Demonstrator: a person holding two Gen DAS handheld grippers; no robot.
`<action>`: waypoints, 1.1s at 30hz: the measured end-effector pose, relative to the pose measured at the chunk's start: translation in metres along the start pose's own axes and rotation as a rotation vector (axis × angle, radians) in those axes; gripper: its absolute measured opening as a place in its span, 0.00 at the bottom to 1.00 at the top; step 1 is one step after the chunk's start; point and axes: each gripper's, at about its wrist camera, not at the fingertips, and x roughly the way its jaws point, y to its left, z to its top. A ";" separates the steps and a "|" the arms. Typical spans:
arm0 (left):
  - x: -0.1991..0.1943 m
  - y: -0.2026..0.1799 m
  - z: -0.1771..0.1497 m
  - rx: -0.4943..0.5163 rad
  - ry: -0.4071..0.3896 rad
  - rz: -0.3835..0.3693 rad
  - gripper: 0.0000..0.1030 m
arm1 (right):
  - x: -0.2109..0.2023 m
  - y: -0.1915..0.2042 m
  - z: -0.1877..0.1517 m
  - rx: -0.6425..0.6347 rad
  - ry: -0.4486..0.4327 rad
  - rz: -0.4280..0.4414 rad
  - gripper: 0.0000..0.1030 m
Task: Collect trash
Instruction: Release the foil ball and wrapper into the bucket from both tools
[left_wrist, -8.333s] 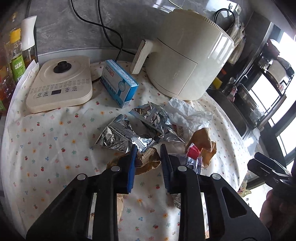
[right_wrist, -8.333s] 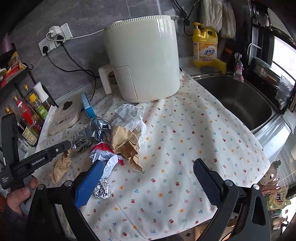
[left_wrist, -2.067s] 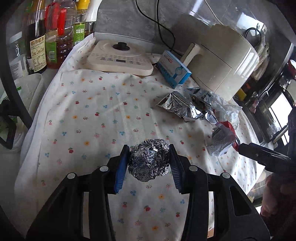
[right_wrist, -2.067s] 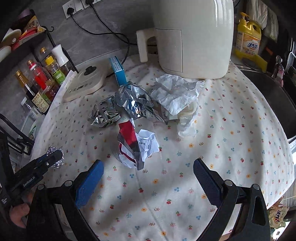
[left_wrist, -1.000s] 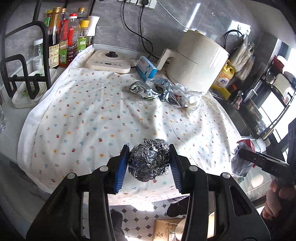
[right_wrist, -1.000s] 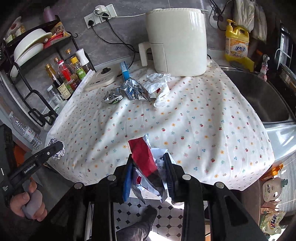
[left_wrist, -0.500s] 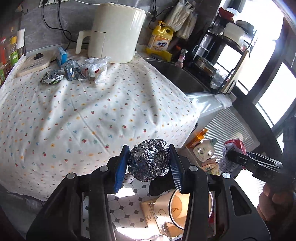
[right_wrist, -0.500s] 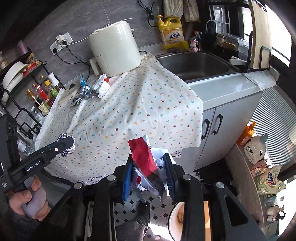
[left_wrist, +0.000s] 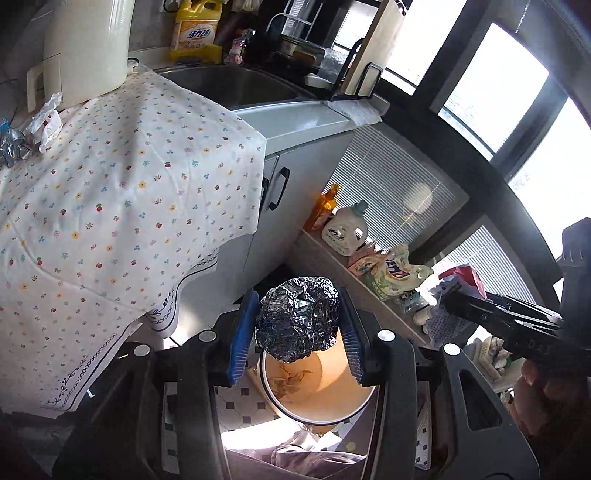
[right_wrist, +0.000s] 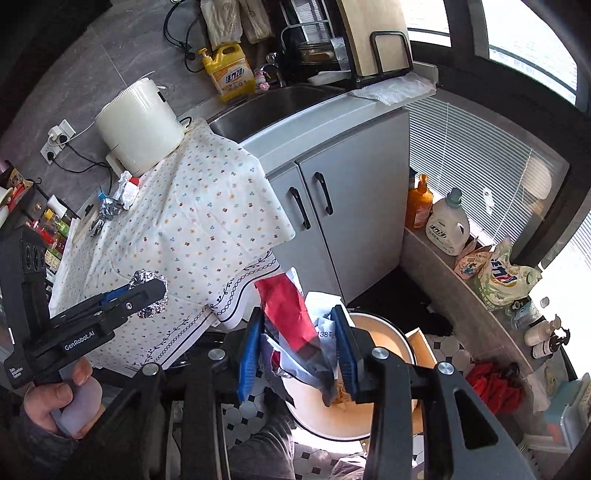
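My left gripper (left_wrist: 297, 328) is shut on a crumpled foil ball (left_wrist: 298, 321) and holds it over the open round trash bin (left_wrist: 332, 384) on the floor. Brown scraps lie inside the bin. My right gripper (right_wrist: 298, 347) is shut on a red, white and blue wrapper (right_wrist: 291, 332), above the same bin (right_wrist: 384, 339). The left gripper with the foil ball (right_wrist: 147, 295) also shows at the left of the right wrist view. More foil and white paper trash (right_wrist: 114, 201) lies on the flowered tablecloth (right_wrist: 184, 229) by the white air fryer (right_wrist: 138, 129).
Grey cabinet doors (right_wrist: 351, 199) stand behind the bin. A low ledge (right_wrist: 461, 273) to the right holds detergent bottles and bags. A sink (left_wrist: 236, 83) and a yellow soap bottle (right_wrist: 231, 74) are on the counter. The floor is tiled (right_wrist: 255, 413).
Both grippers have swung away from the counter and down, and now hold the foil ball and the wrapper over the trash bin. Both stay shut on their loads.
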 end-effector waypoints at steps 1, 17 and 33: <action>0.004 -0.006 -0.003 0.006 0.008 -0.009 0.42 | -0.003 -0.006 -0.005 0.004 -0.003 -0.008 0.52; 0.061 -0.074 -0.031 0.110 0.140 -0.122 0.42 | -0.043 -0.078 -0.047 0.162 -0.029 -0.154 0.79; 0.064 -0.090 -0.015 0.130 0.127 -0.123 0.82 | -0.069 -0.095 -0.048 0.194 -0.083 -0.209 0.86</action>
